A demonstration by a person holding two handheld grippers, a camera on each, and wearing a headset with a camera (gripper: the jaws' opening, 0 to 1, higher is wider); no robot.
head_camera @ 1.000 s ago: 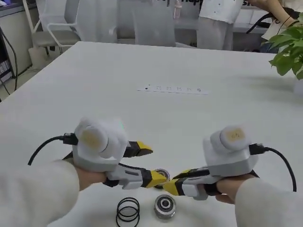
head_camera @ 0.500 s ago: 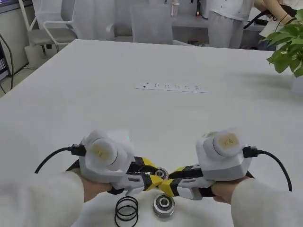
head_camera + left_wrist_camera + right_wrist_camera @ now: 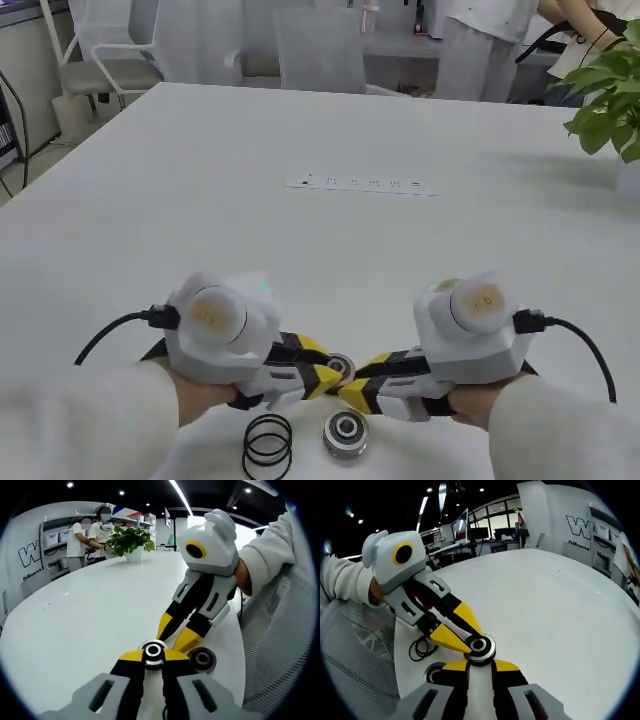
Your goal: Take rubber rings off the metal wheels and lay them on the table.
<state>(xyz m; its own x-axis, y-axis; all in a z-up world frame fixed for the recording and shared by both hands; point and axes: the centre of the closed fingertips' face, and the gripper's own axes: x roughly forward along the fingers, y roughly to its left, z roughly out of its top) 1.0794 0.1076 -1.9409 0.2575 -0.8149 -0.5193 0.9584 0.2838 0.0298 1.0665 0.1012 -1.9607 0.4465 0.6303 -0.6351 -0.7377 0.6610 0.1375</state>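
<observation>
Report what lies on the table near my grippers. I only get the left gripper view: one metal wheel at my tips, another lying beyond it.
Observer: In the head view, black rubber rings lie on the table just left of the loose metal wheel.
Operator: Count them.
Observer: At least two, overlapping. I cannot tell the exact number.
Operator: Check the right gripper's hold.
Observer: In the right gripper view, the held wheel sits between the yellow tips of the right gripper, and the left gripper touches its opposite edge.
</observation>
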